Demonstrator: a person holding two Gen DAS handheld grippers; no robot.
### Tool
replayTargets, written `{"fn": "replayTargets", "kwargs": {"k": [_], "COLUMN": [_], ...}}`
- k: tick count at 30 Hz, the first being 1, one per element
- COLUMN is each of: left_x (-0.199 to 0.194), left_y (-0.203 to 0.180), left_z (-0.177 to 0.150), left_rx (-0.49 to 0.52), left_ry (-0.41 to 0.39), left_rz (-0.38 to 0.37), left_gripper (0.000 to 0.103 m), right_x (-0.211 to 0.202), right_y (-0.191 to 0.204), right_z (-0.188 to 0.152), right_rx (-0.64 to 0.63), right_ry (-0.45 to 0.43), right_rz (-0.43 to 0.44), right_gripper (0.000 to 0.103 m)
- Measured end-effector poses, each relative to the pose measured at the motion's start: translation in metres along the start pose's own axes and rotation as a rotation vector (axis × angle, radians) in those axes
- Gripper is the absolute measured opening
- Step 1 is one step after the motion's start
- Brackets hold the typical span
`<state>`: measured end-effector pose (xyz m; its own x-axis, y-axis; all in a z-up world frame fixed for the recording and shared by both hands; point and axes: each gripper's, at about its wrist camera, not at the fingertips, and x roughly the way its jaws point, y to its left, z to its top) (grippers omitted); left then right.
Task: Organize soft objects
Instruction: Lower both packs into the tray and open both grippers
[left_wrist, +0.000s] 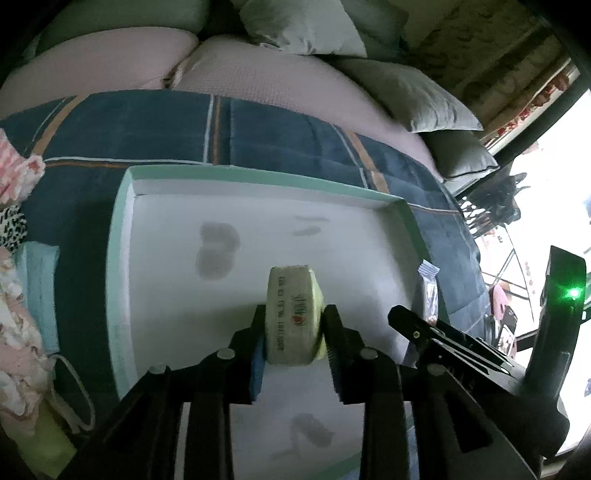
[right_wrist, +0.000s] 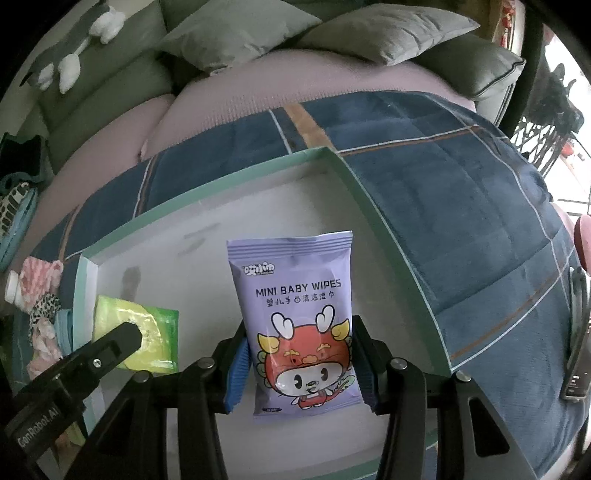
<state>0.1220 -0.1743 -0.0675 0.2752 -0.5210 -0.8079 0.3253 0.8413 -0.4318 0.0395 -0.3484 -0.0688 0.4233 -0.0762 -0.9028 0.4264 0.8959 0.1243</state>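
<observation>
Two tongs were over one shallow tray (left_wrist: 122, 236) with a mint-green rim and a white floor, which lay on a blue plaid blanket (left_wrist: 147, 125) spread over a pink-covered sofa seat.

The left tongs (left_wrist: 293, 334) had one yellow-green tissue pack (left_wrist: 293, 314) set edgewise between their two fingers, low over the tray's near part; the jaws stood narrow about the pack, and whether the pads pressed on it could not be told. In the right wrist view the same pack (right_wrist: 136, 336) showed as a flat yellow-and-green packet at the tray's left side, with one left finger across it.

The right tongs (right_wrist: 301, 363) held one purple pack of mini baby wipes (right_wrist: 299, 314) by its lower half, both blue pads against its sides, upright over the middle of the tray.

The tray itself held three grey smudges on its floor.

Left of the tray lay a small heap of soft things (left_wrist: 16, 280): one leopard-print piece, one pale blue piece, and several pink patterned ones that could not be counted. At least three grey cushions (right_wrist: 388, 33) leaned at the back of the sofa.
</observation>
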Motion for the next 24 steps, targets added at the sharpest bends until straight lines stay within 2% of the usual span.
{"fn": "replayTargets", "kwargs": {"k": [3,8,10,17,21,24], "left_x": [0.0,-0.003,-0.006,-0.013,-0.018,-0.025], "left_y": [0.004,0.003,0.003,0.003,0.002,0.002], "left_z": [0.0,0.0,0.0,0.001,0.002,0.003], "left_rx": [-0.01,-0.001,0.003,0.002,0.007,0.007], "left_ry": [0.009,-0.002,-0.006,-0.027,-0.053,-0.078], "left_rz": [0.022,0.054,0.072,0.094,0.111,0.124], "left_gripper": [0.042,0.045,0.054,0.058,0.065,0.068], "right_x": [0.001,0.004,0.007,0.01,0.005,0.0], "right_y": [0.002,0.004,0.007,0.009,0.007,0.009], "right_z": [0.0,-0.001,-0.001,-0.002,-0.002,-0.001], "right_rx": [-0.008,-0.021,-0.026,-0.031,-0.03,-0.028], "right_ry": [0.007,0.023,0.03,0.039,0.024,0.004], "right_rz": [0.0,0.0,0.0,0.014,0.017,0.025], "right_gripper": [0.052,0.052,0.052,0.052,0.052,0.057]}}
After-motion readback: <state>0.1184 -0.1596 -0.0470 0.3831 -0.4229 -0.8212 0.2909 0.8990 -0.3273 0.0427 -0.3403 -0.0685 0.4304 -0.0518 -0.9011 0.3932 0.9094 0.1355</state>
